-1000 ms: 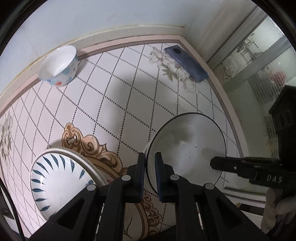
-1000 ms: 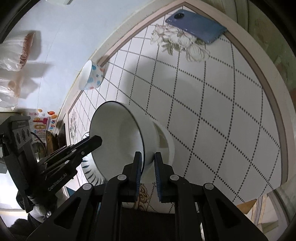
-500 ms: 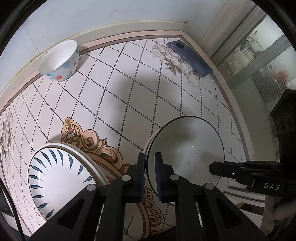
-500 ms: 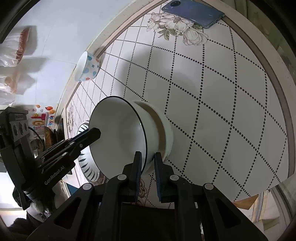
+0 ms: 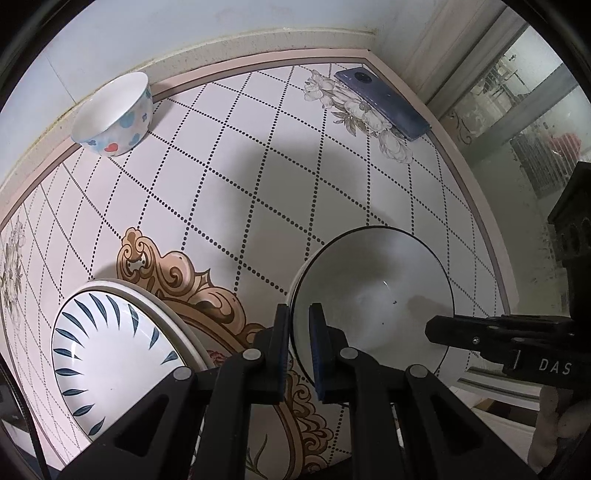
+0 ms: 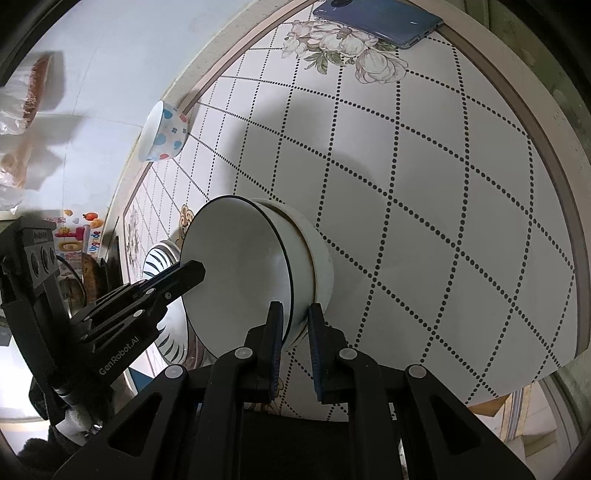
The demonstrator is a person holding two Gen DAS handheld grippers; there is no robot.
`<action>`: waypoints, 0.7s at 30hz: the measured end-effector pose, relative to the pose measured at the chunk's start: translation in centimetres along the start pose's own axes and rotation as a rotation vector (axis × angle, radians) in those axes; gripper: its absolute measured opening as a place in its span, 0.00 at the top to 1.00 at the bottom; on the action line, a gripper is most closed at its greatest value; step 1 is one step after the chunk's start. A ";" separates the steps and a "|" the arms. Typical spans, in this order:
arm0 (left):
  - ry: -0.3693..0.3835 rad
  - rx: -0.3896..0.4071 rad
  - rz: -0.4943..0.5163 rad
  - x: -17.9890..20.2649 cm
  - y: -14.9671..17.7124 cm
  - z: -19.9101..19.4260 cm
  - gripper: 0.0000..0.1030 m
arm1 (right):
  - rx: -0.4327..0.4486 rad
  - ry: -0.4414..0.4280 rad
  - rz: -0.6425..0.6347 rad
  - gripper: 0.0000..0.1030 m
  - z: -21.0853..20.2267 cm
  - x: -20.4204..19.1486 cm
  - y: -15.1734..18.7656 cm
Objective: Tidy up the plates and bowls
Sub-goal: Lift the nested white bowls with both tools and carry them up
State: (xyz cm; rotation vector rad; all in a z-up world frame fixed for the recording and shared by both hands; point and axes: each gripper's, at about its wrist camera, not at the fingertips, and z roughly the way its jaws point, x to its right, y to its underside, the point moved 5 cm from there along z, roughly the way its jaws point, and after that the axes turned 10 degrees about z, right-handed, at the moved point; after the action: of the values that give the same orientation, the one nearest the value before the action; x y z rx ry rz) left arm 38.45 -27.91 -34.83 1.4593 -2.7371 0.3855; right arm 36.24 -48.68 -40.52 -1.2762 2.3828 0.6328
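A white bowl with a thin black rim [image 5: 373, 295] is held between both grippers above the tiled table. My left gripper [image 5: 298, 328] is shut on its near rim. My right gripper [image 6: 295, 325] is shut on the opposite rim, where the black-rimmed bowl [image 6: 236, 273] seems nested in a second white bowl [image 6: 317, 258]. A plate with blue leaf strokes [image 5: 107, 365] lies at the lower left. A small bowl with blue and red spots [image 5: 114, 114] stands by the back wall; it also shows in the right wrist view [image 6: 162, 129].
A blue phone [image 5: 384, 103] lies on the flower print at the table's far right corner, also in the right wrist view [image 6: 376, 18]. The wall runs along the back. A glass door is on the right beyond the table edge [image 5: 476, 206].
Both grippers have kept their hold on the bowl and lifted it a little away from the table and toward me. The table and far objects look smaller and farther.
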 end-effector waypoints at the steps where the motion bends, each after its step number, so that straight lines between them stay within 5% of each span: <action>1: -0.004 0.001 0.002 0.0 0.0 0.0 0.91 | -0.001 0.001 0.002 0.85 0.0 0.0 0.0; 18: -0.007 -0.012 -0.032 -0.9 -0.1 -0.6 0.90 | -0.054 0.053 0.014 0.83 0.2 -0.6 -0.5; 21: 0.003 0.016 -0.075 -2.0 -0.6 -2.1 0.90 | -0.063 0.046 0.011 0.76 -0.7 -1.3 -0.9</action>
State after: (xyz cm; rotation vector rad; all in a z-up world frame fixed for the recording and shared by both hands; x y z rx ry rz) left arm 39.90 -26.12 -32.94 1.5580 -2.6733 0.4074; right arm 37.59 -48.55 -39.48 -1.3175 2.4262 0.6944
